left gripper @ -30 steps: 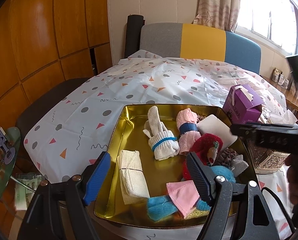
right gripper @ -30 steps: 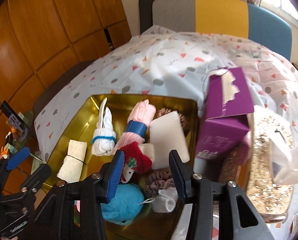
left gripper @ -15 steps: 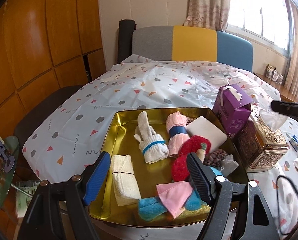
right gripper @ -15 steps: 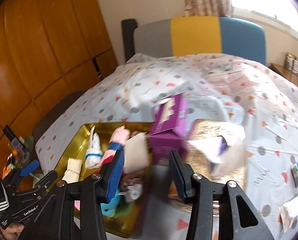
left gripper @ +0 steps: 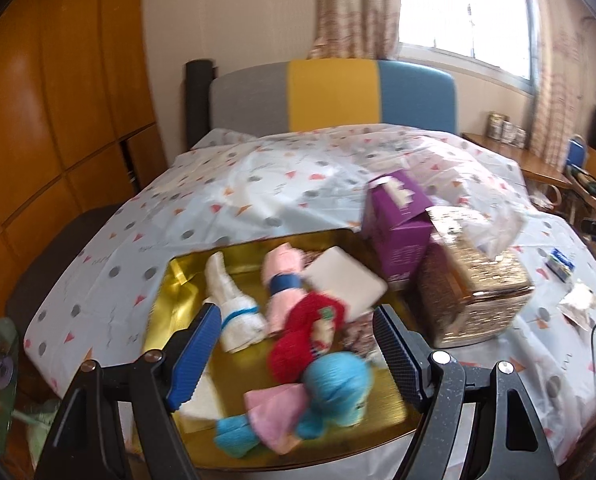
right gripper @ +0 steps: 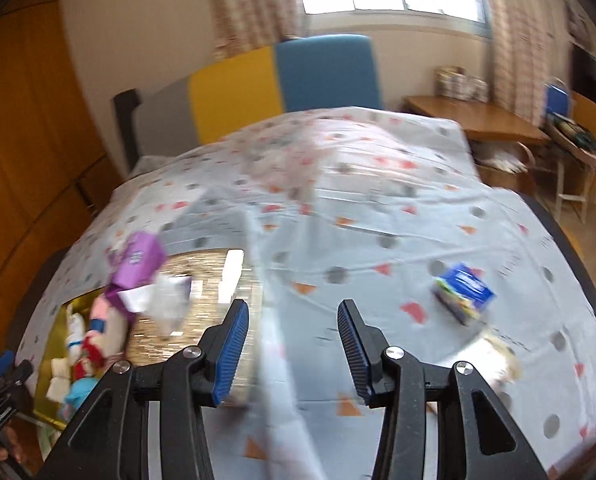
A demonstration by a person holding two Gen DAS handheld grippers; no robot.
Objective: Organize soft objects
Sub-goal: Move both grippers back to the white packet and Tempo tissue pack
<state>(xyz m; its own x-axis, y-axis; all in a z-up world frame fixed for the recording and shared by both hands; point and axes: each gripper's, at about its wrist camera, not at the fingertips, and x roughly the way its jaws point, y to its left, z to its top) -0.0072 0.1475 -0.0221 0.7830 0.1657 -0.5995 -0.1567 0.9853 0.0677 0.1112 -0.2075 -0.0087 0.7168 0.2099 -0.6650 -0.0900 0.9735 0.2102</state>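
A gold tray (left gripper: 178,280) on the patterned tablecloth holds soft things: a white sock roll (left gripper: 238,312) with a blue band, a pink sock roll (left gripper: 284,280), a white pad (left gripper: 346,280), a red plush (left gripper: 302,340) and a blue plush (left gripper: 338,384) lying on pink cloth (left gripper: 278,412). My left gripper (left gripper: 298,344) hovers open over the tray's near end, gripping nothing. My right gripper (right gripper: 294,340) stands open above the bare tablecloth (right gripper: 378,208), to the right of the tray (right gripper: 54,332), with only a fold of cloth showing past its jaws.
A purple box (left gripper: 398,224) and a gold tissue box (left gripper: 474,292) stand against the tray's right side. A small blue packet (right gripper: 464,292) and a crumpled wrapper (left gripper: 578,304) lie further right. Beyond are the striped headboard (left gripper: 330,96) and a wooden desk (right gripper: 470,120).
The right gripper has swung to the right, from over the tray and boxes to over open tablecloth. The left gripper drew back and rose slightly. Neither pair of jaws changed.
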